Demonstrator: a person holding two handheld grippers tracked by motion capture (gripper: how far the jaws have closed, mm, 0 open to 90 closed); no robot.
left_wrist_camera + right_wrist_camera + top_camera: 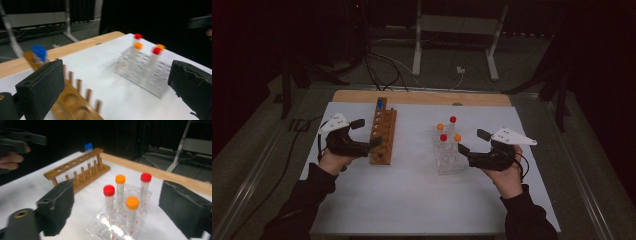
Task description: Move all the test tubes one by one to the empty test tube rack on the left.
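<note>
High view: the left tongs, wide and empty, sit at 9 o'clock of the wooden rack; the right tongs, wide and empty, at 3 o'clock of the clear rack on the desk.

Left gripper view: a blue-capped tube stands in the wooden rack's far end.

Right gripper view: four capped tubes stand in the clear rack between the jaws, untouched.

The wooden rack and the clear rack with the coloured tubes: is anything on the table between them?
No. In the high view only bare white table cover lies between the wooden rack and the clear rack; nothing stands there.
</note>
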